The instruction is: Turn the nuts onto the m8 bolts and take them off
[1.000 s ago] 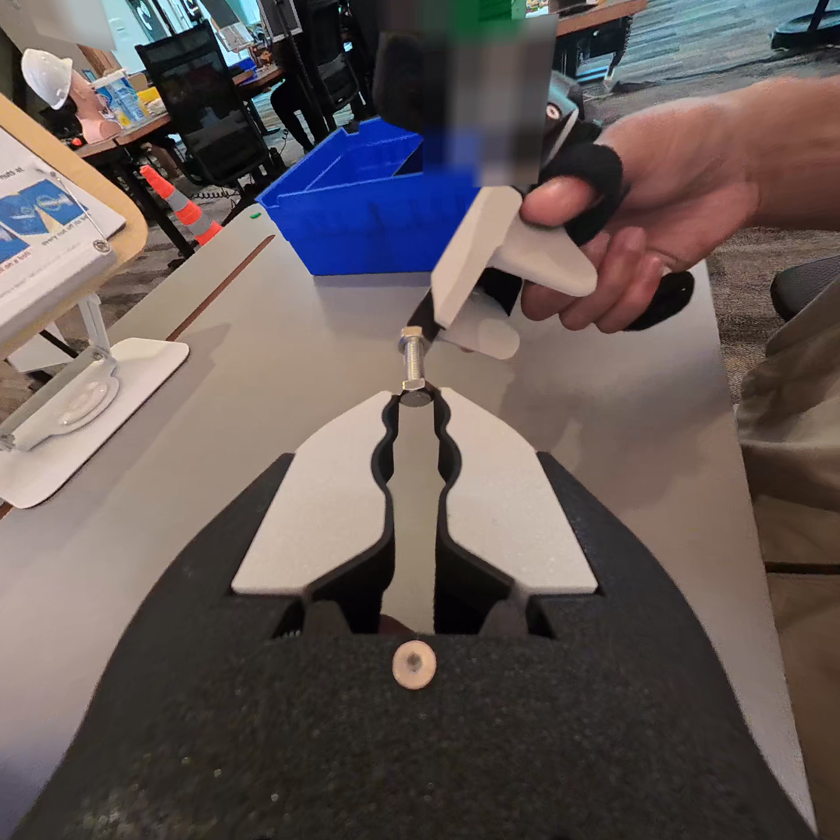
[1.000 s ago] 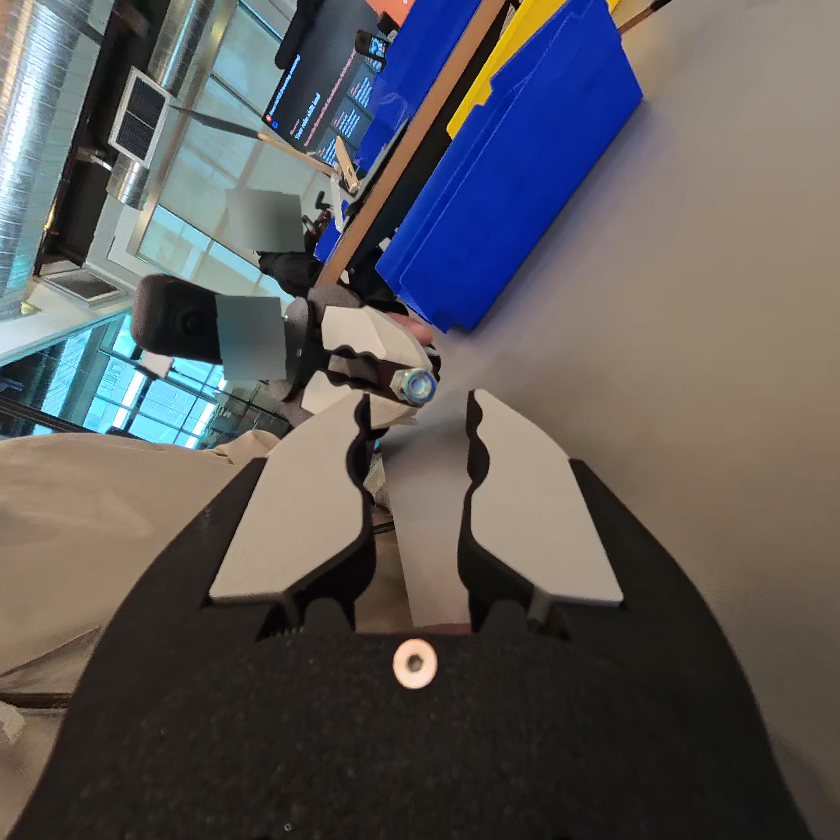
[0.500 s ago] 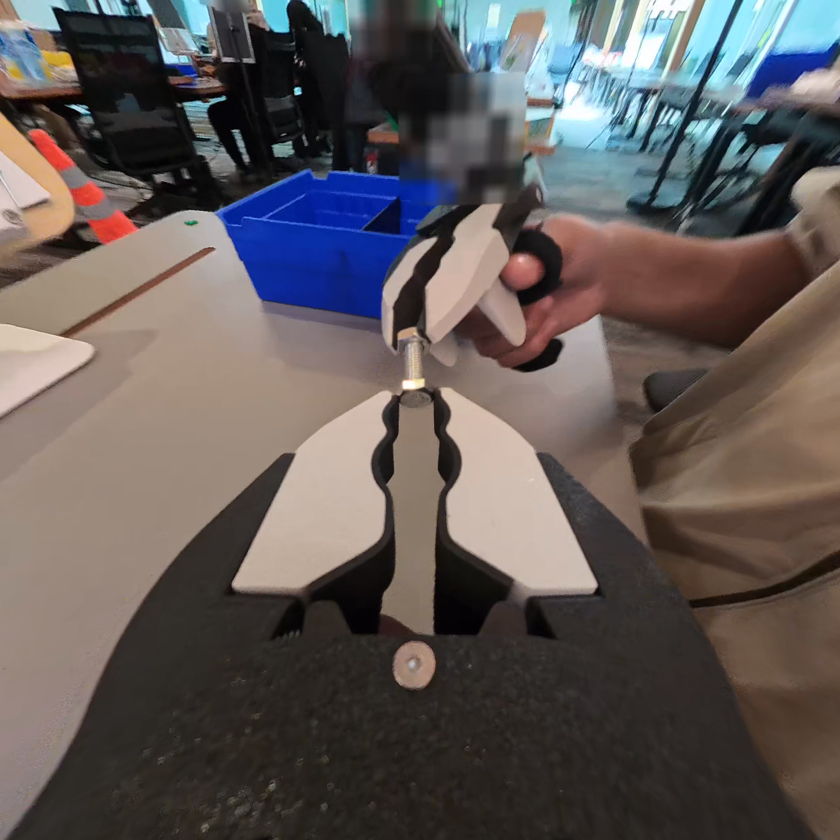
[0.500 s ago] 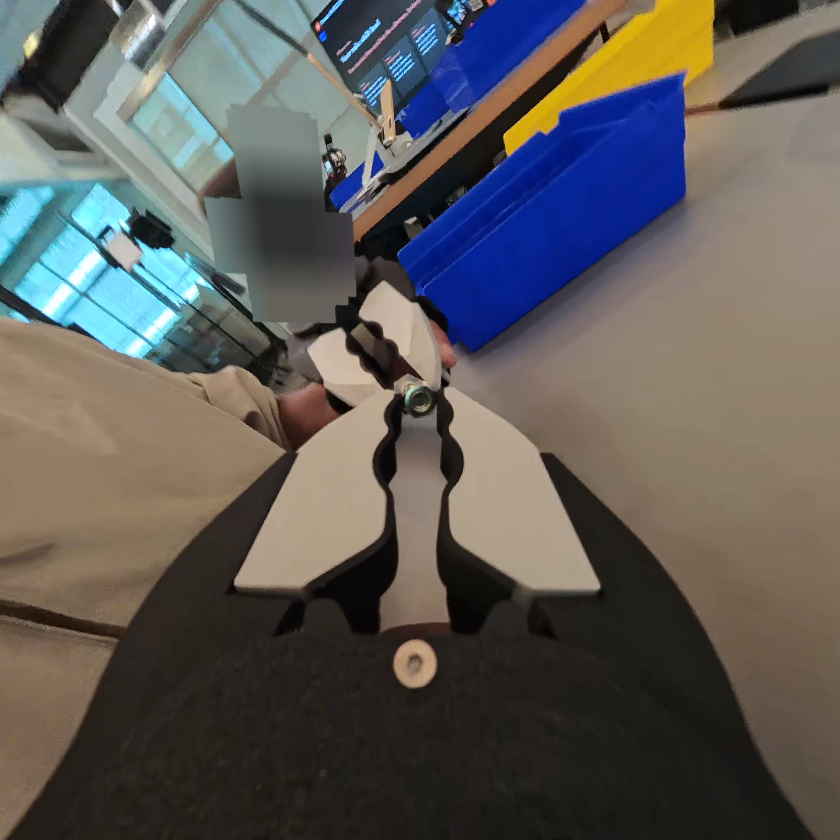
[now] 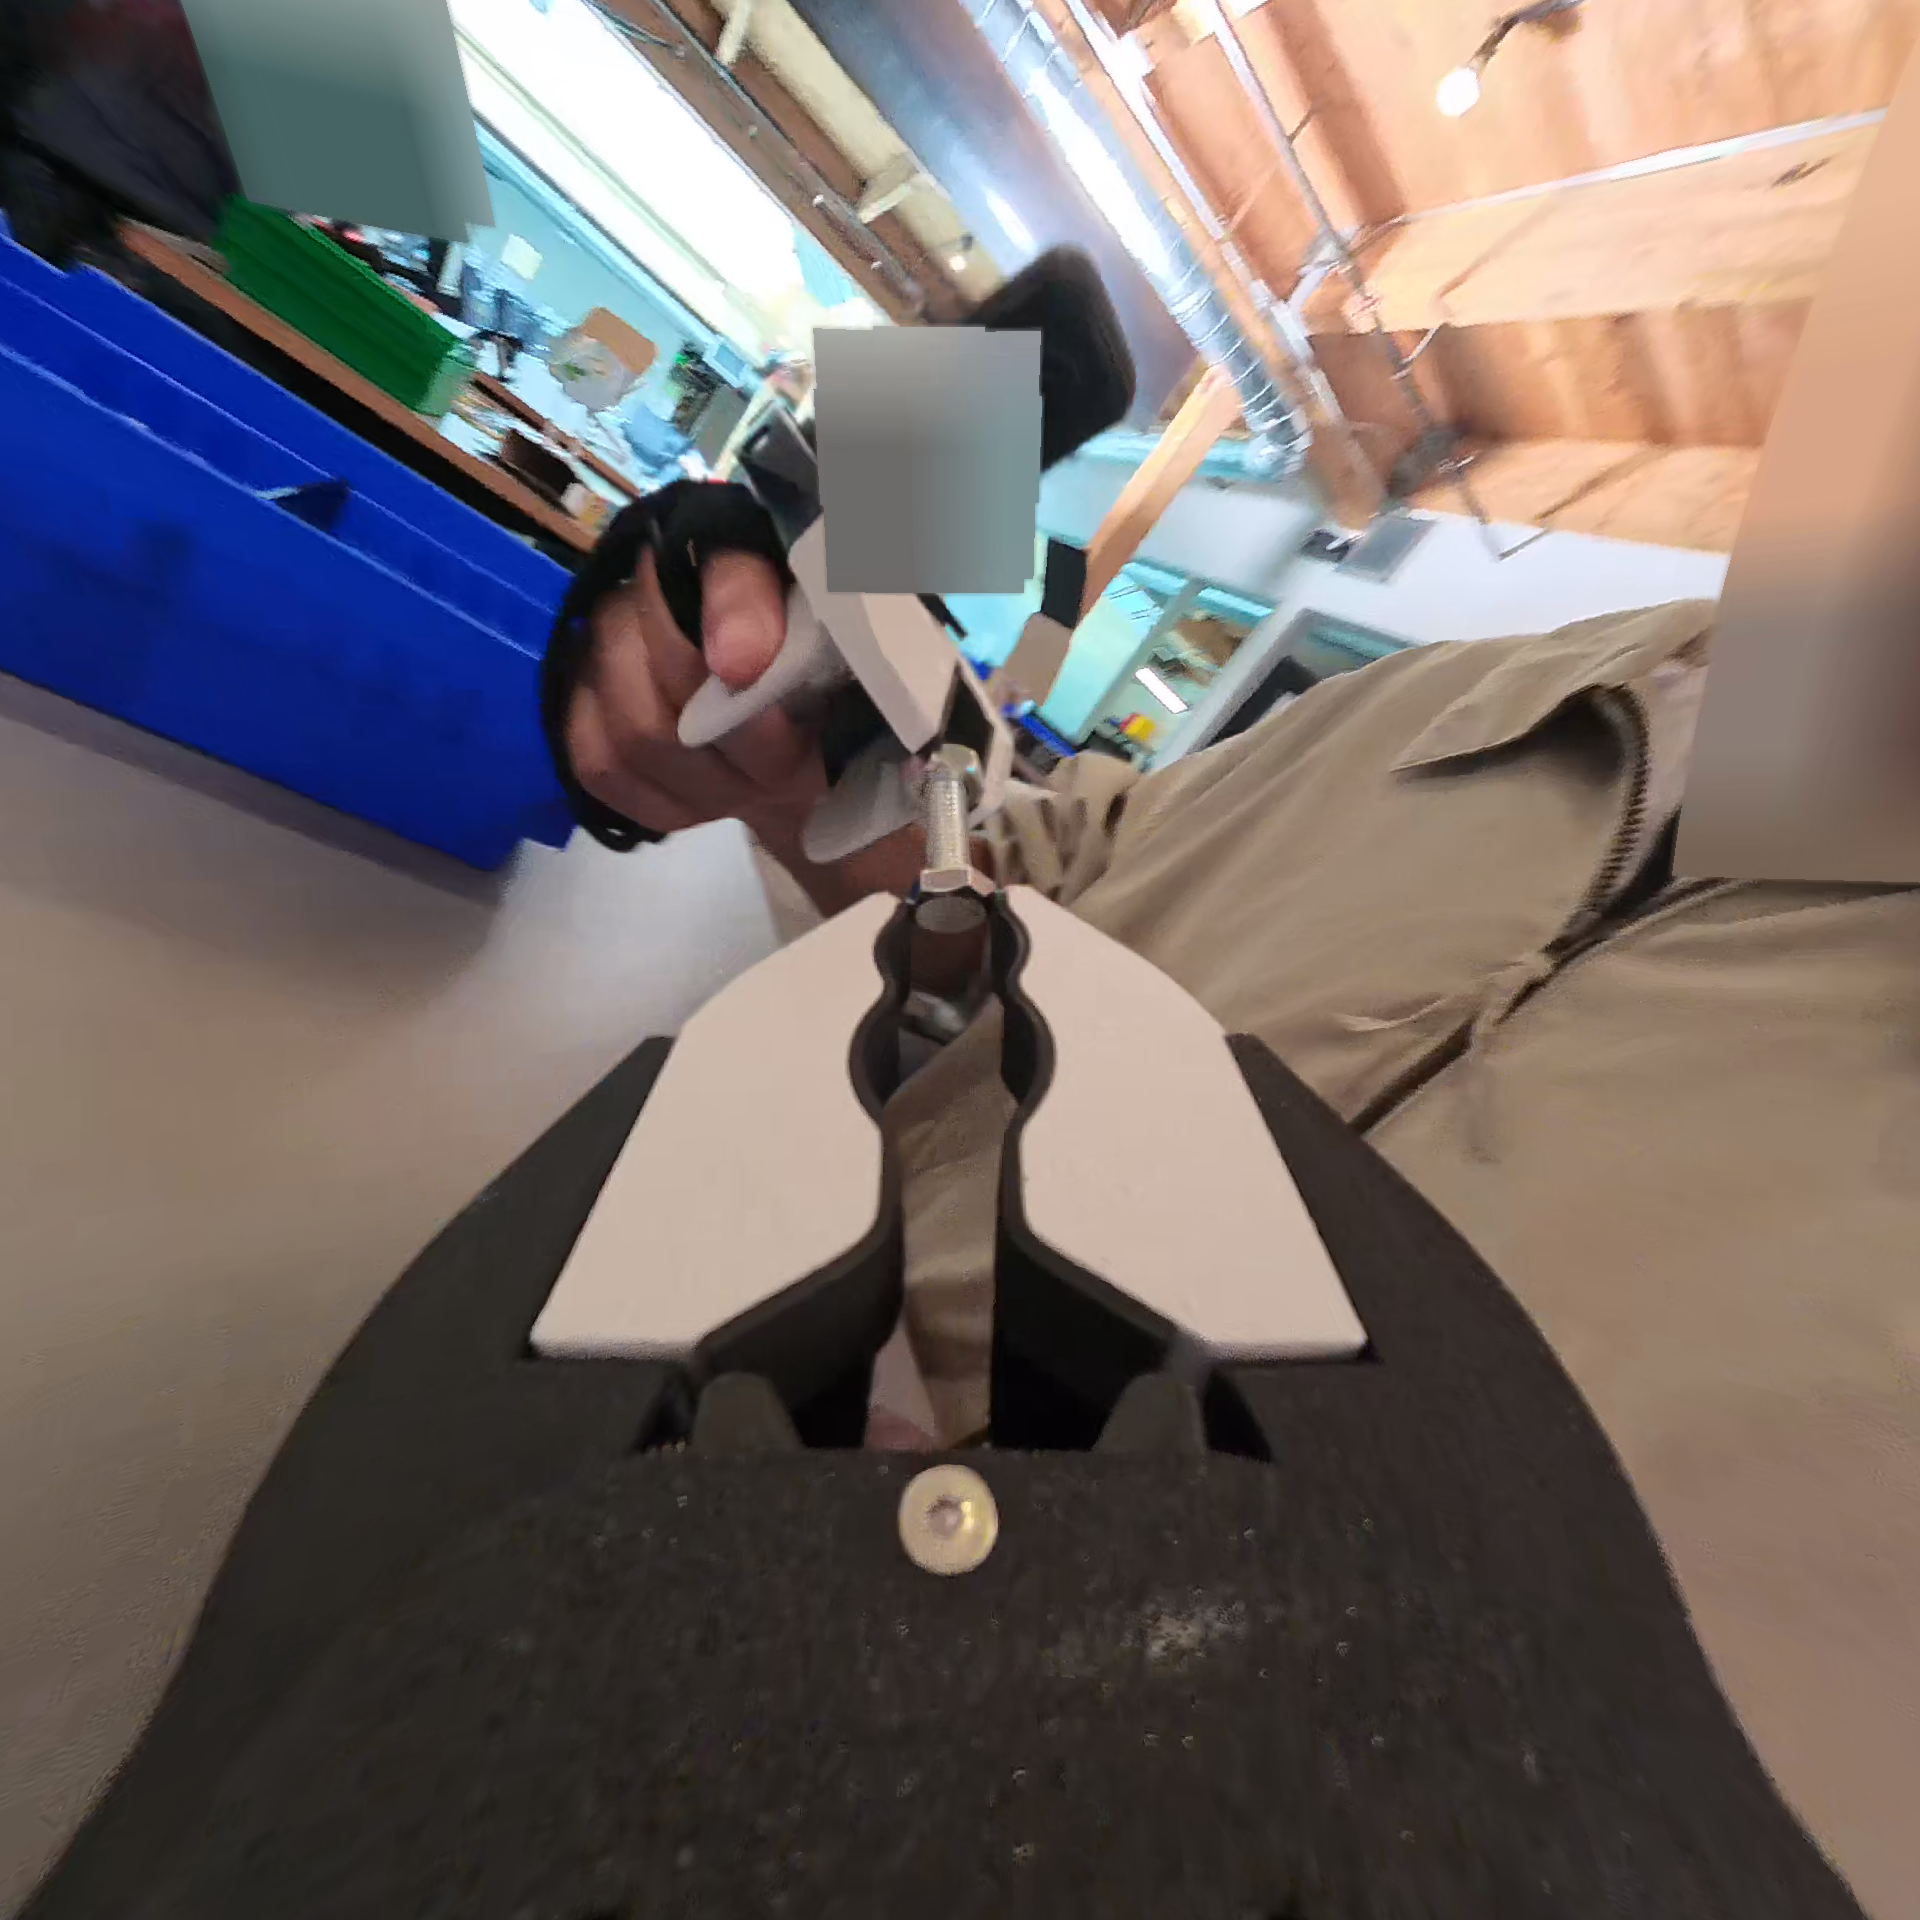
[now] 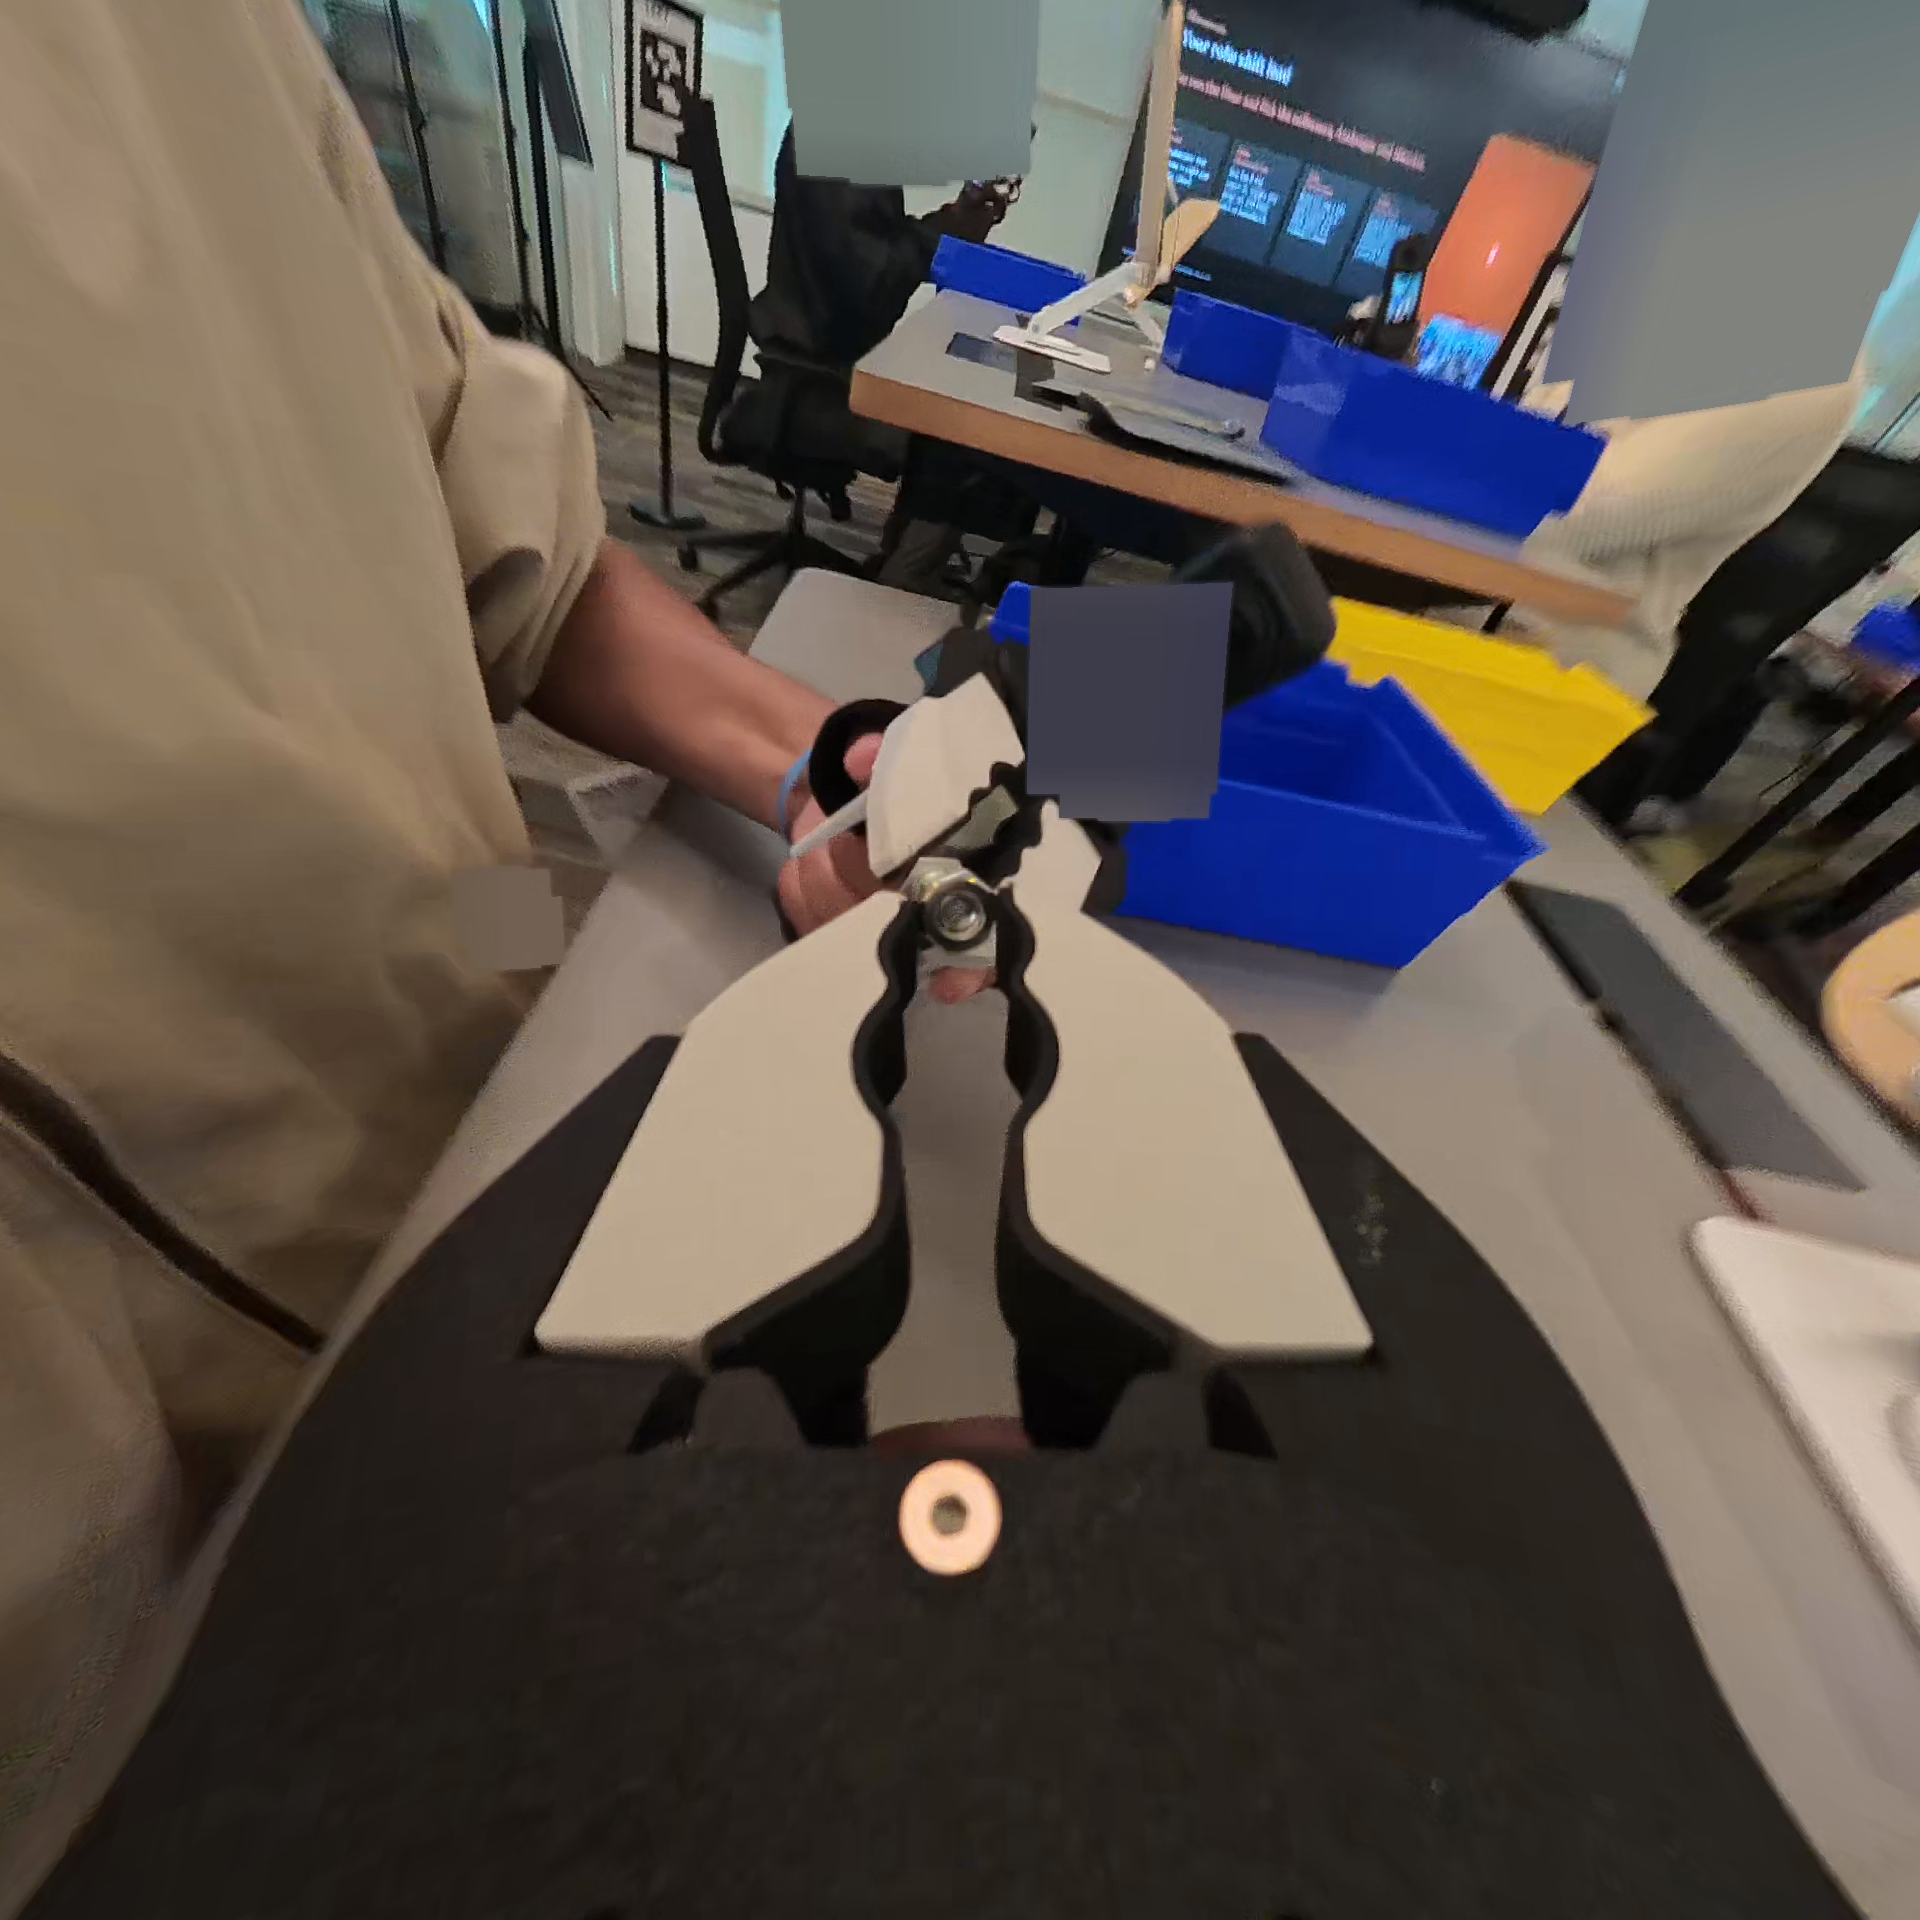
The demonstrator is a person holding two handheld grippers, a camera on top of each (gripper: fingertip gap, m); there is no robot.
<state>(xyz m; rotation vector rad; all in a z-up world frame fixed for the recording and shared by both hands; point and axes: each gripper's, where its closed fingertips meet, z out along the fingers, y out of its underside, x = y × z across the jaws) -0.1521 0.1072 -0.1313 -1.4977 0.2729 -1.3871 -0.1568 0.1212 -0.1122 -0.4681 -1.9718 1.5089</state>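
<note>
**One bolt, one nut, two grippers**

The left gripper point(image 5: 948, 902) pinches the bolt point(image 5: 943, 821) by its head. The right gripper point(image 6: 954, 914) squeezes the nut point(image 6: 958, 912) on the bolt's far end. One blue bin point(image 6: 1320, 842) sits behind on the bench point(image 6: 1351, 1049).

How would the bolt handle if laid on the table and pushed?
The bolt looks like bright solid metal, so it is probably stiff and heavy for its size. Its round shank would likely roll on the smooth table, though the hex head may check that.
</note>
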